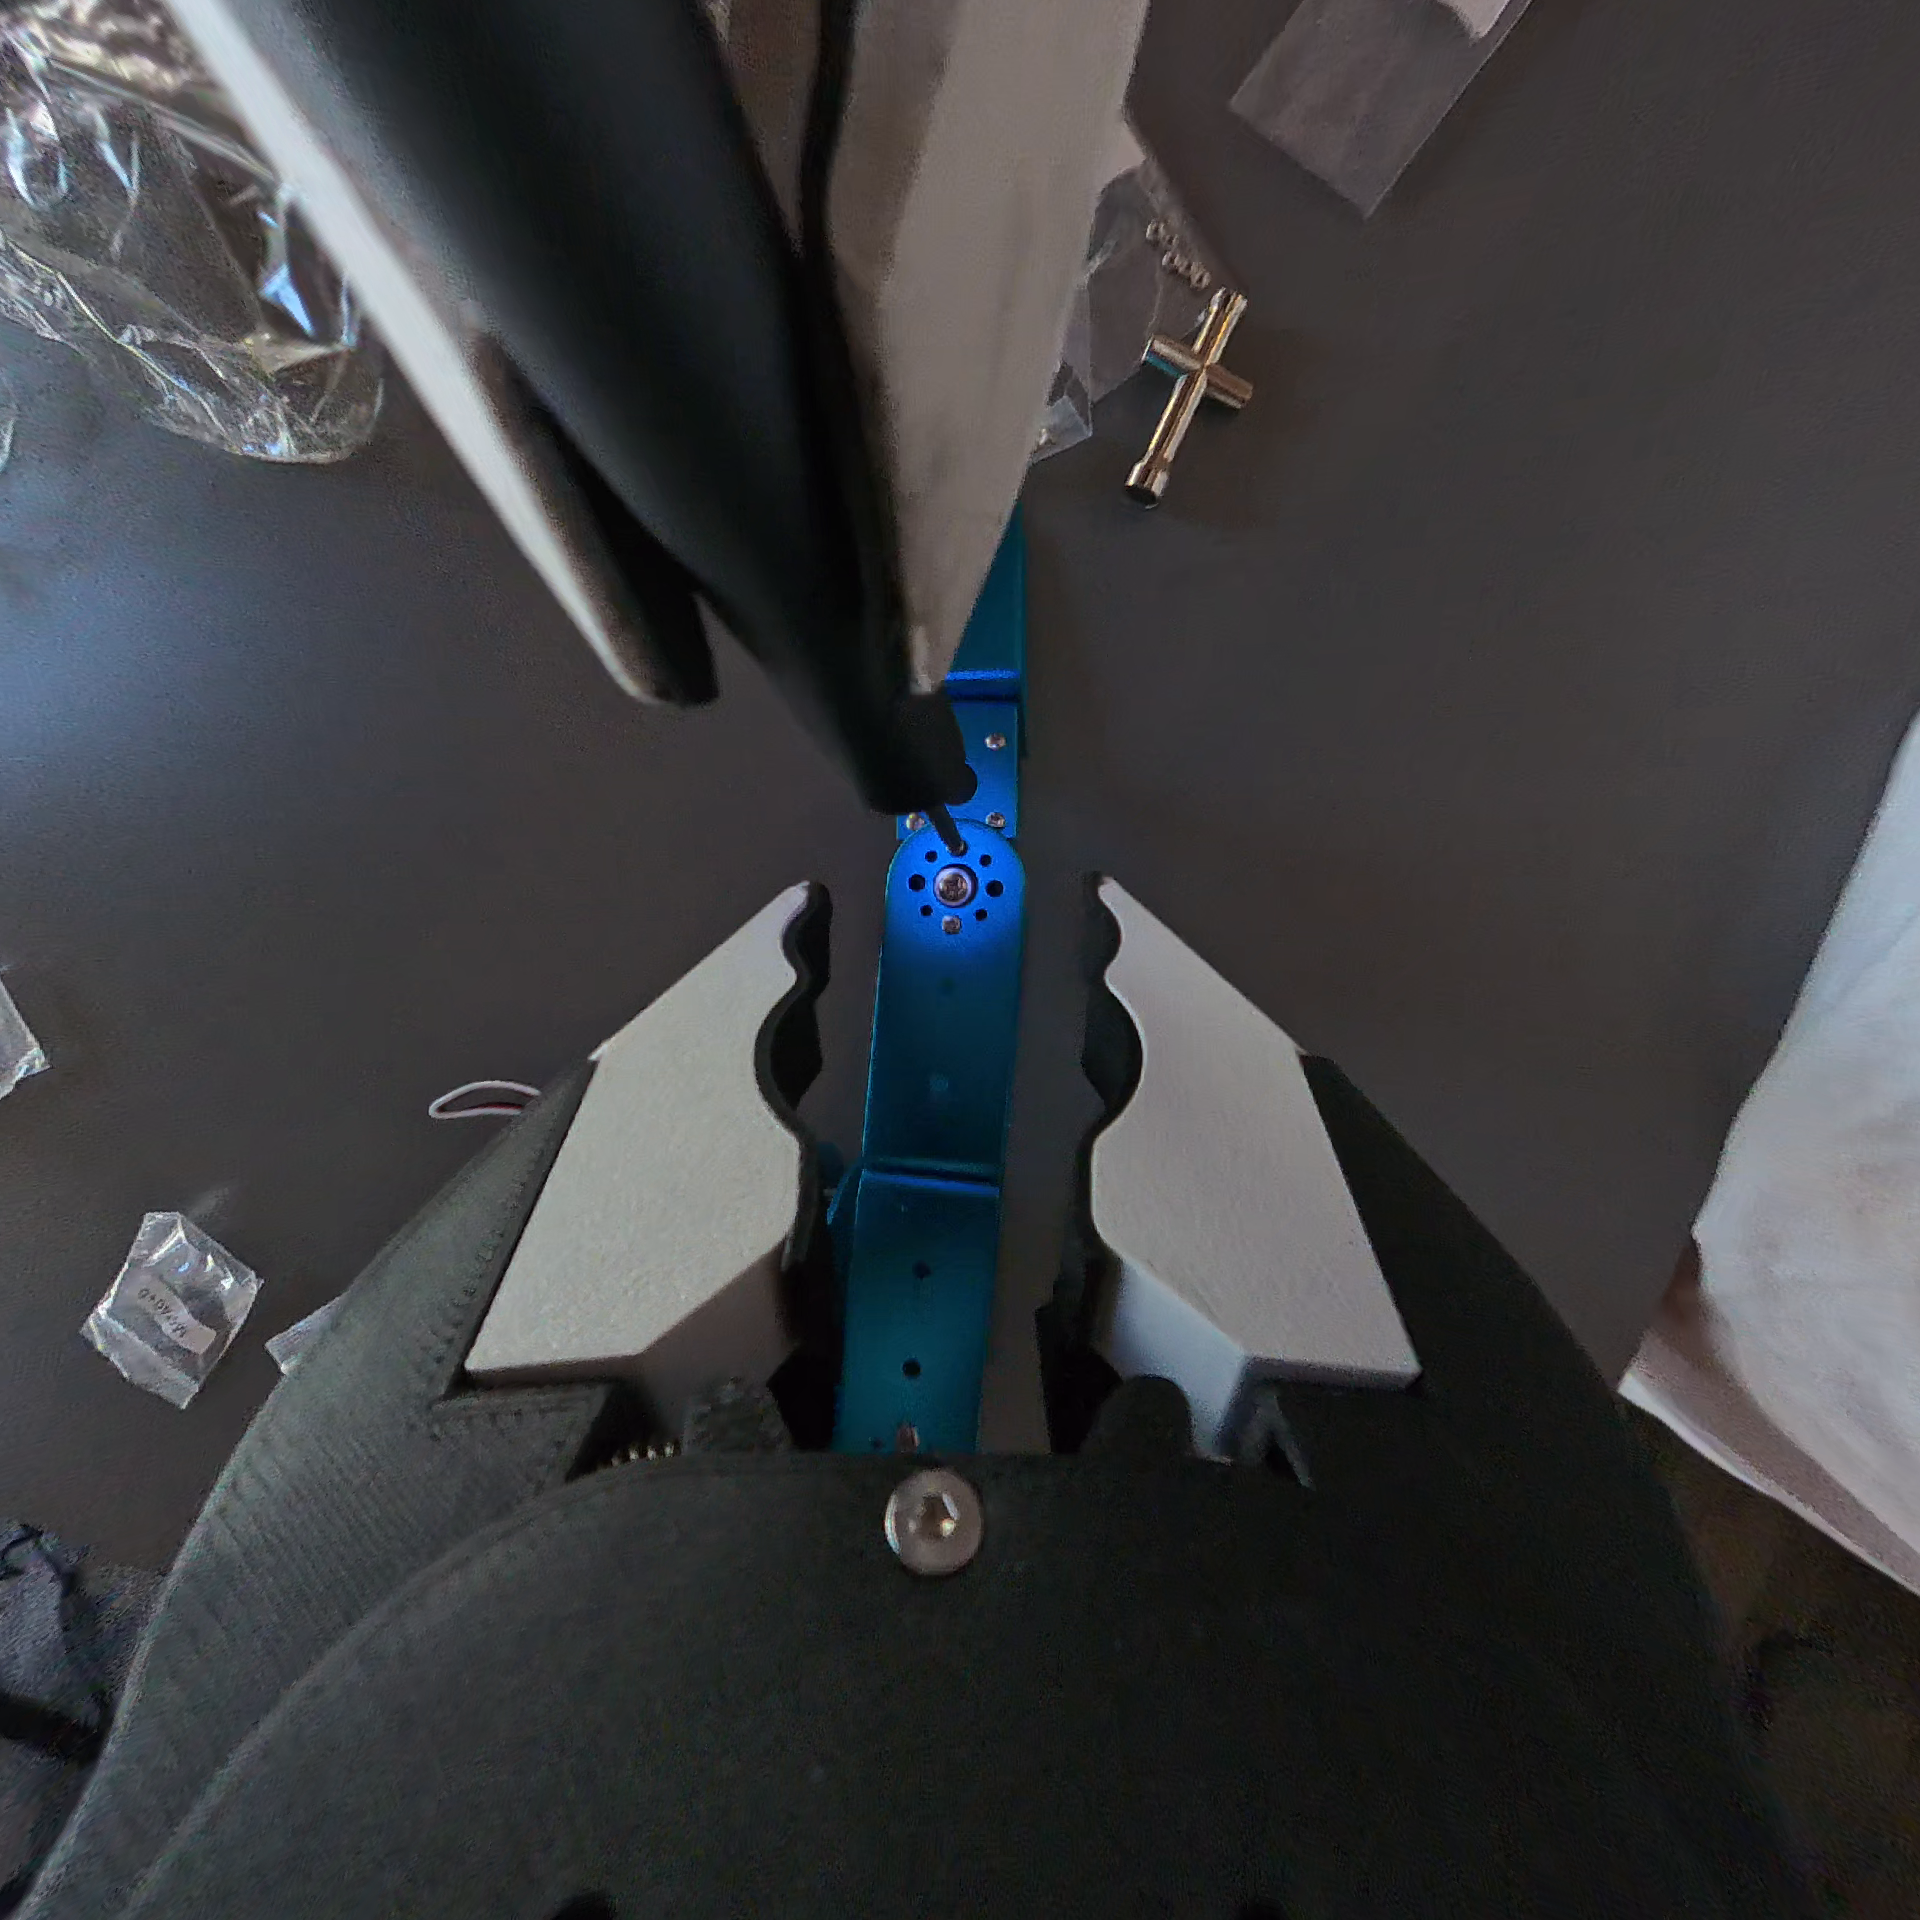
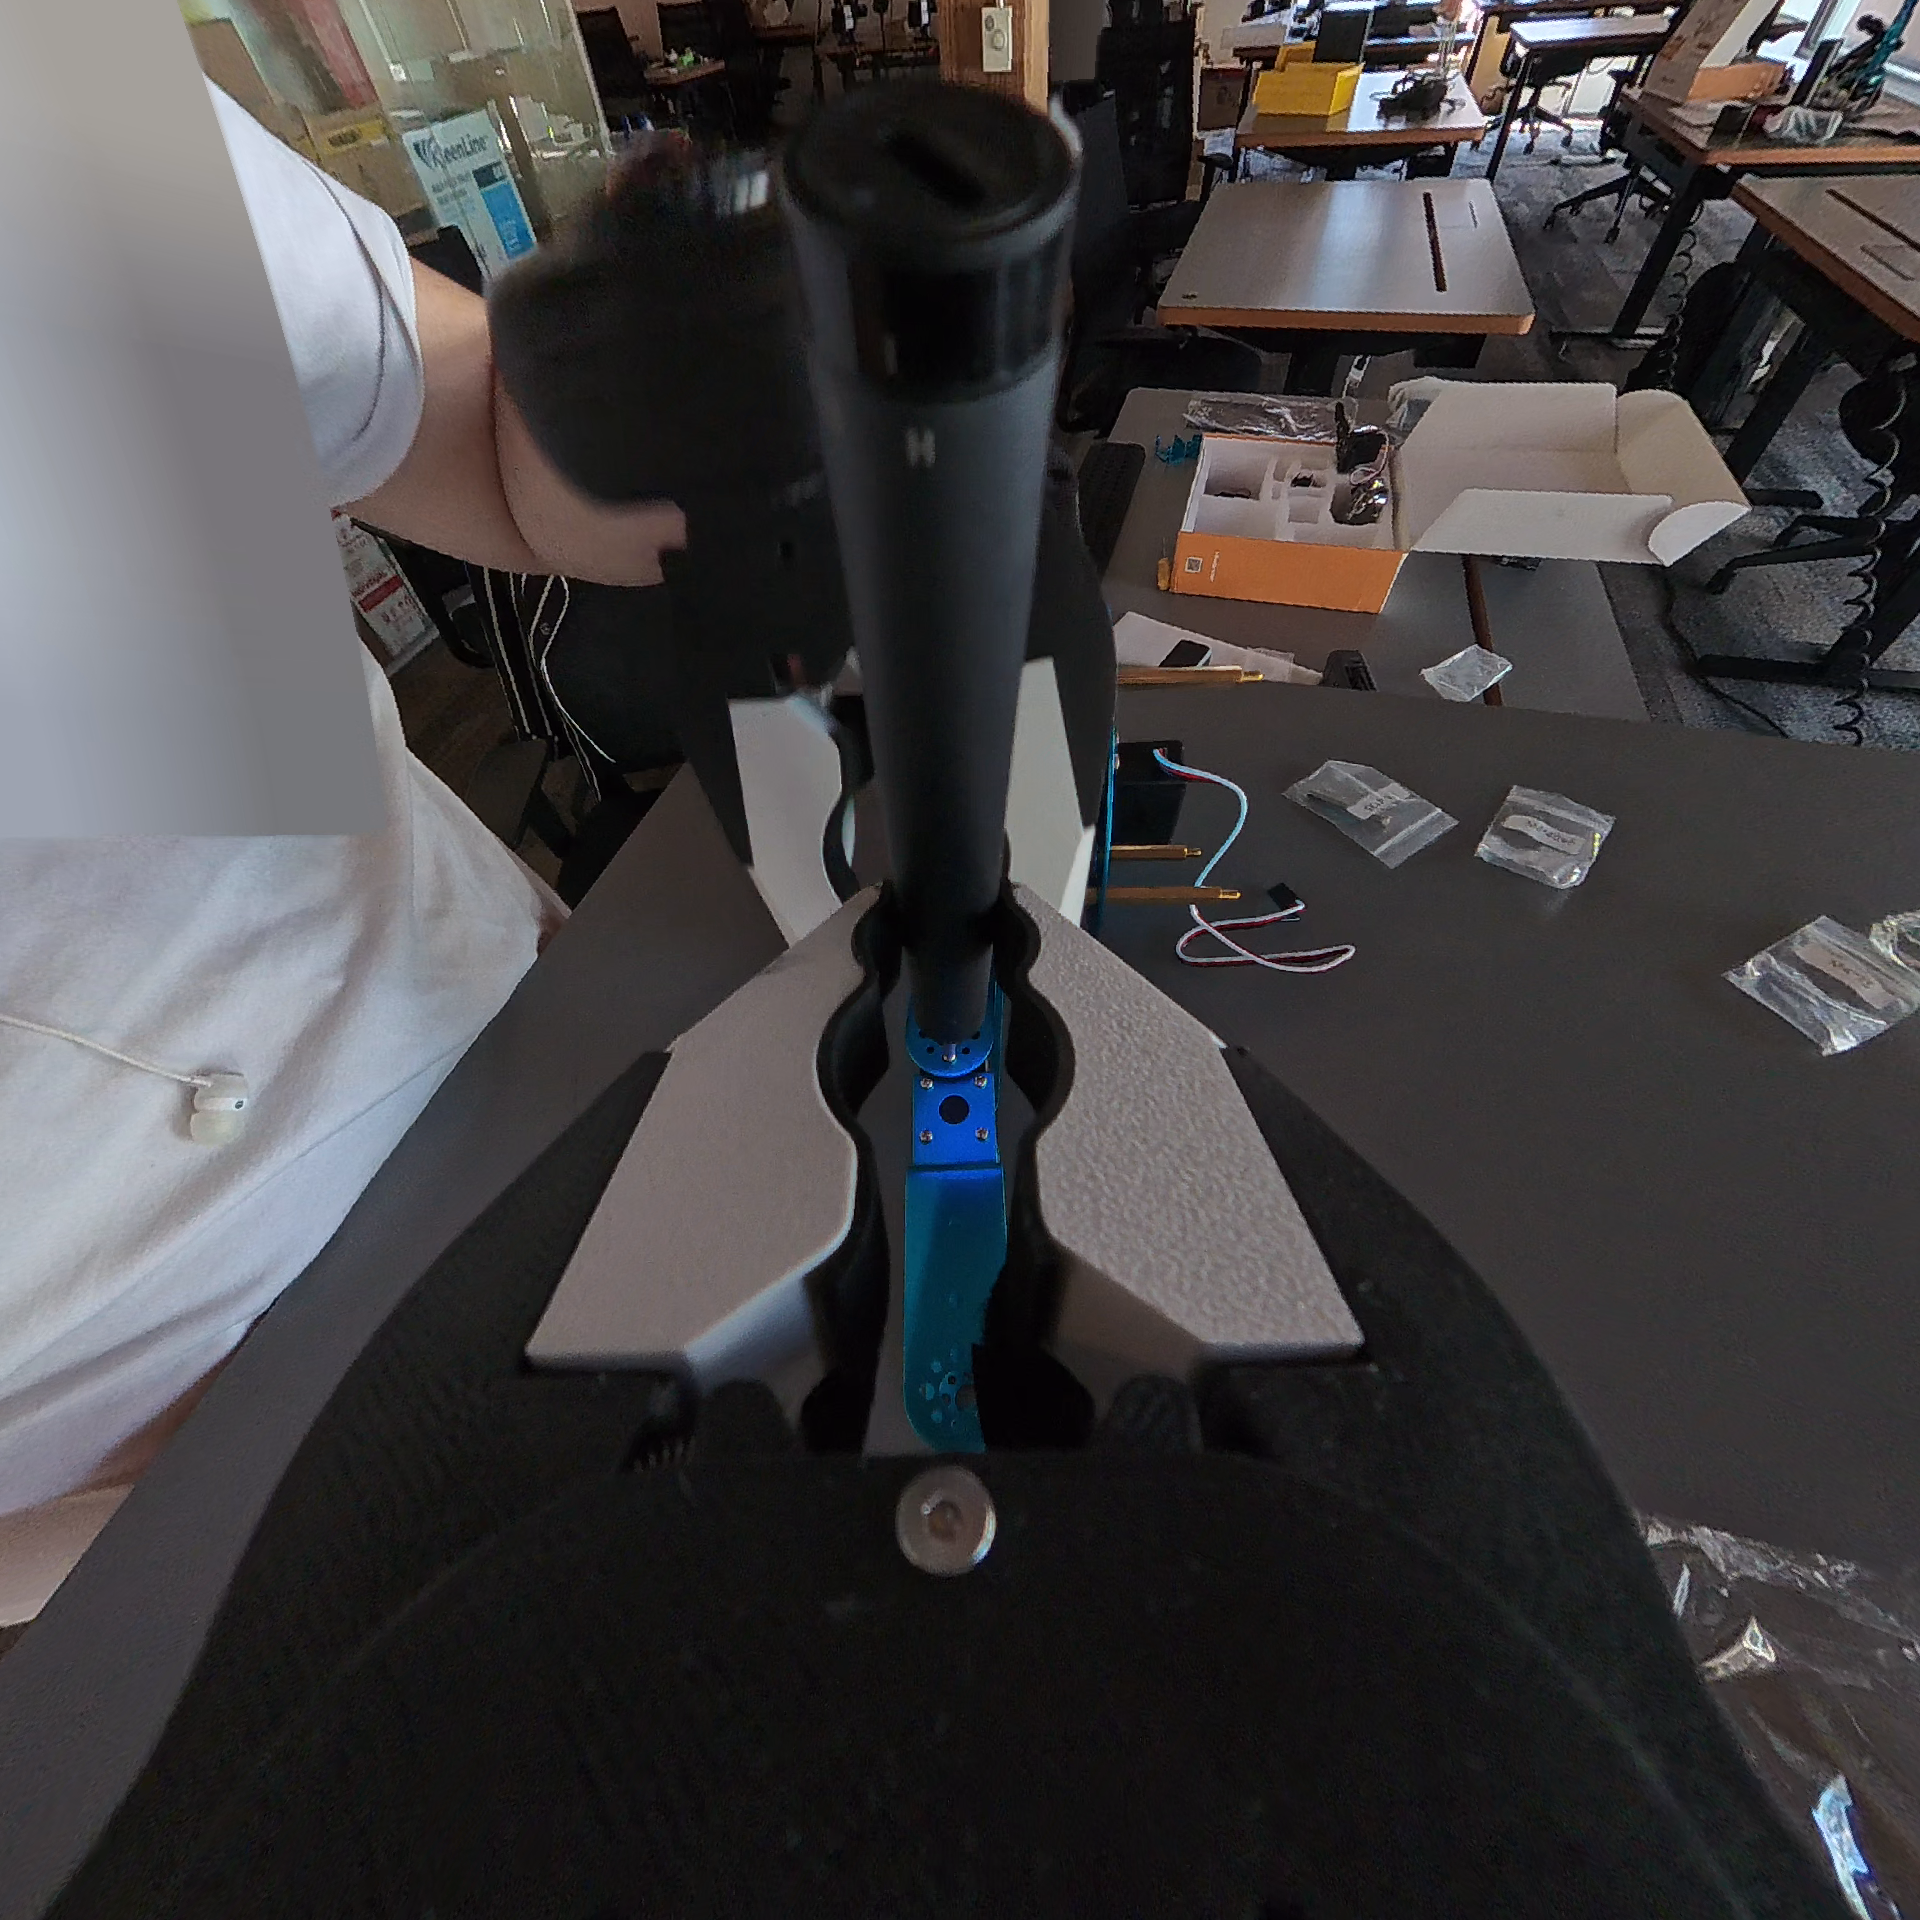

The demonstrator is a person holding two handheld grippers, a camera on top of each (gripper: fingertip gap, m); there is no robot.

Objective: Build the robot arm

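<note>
left wrist view: the left gripper (image 1: 954, 904) sits at 6 o'clock, its two white fingers (image 1: 665, 1174) spread on either side of a blue metal bracket (image 1: 940, 1122) that runs up the middle over the dark grey table (image 1: 1507, 727); whether the pads press the bracket lower down i cannot tell. from 12 o'clock the right gripper (image 1: 914, 665) reaches in, pinching a black screwdriver (image 1: 925, 758) whose thin tip rests on the bracket's round perforated end, just beside its centre screw (image 1: 953, 885). a silver cross wrench (image 1: 1195, 395) lies at 1 o'clock, crumpled clear plastic (image 1: 156, 281) at 10 o'clock, a small clear bag (image 1: 171, 1309) at 8 o'clock.

right wrist view: the right gripper (image 2: 940, 935) has its fingers (image 2: 1164, 1143) pressed against the black screwdriver (image 2: 935, 571), which stands up through the centre toward 12 o'clock. its tip meets the blue metal bracket (image 2: 951, 1247) between the fingers. beyond, the left gripper (image 2: 904, 790) is at the bracket's far end, with a person's hand (image 2: 540, 488) at 10 o'clock. a red-white-blue wire (image 2: 1247, 935) and small clear bags (image 2: 1371, 810) lie at 2 o'clock, an open orange box (image 2: 1288, 571) farther off at 1 o'clock.
</note>
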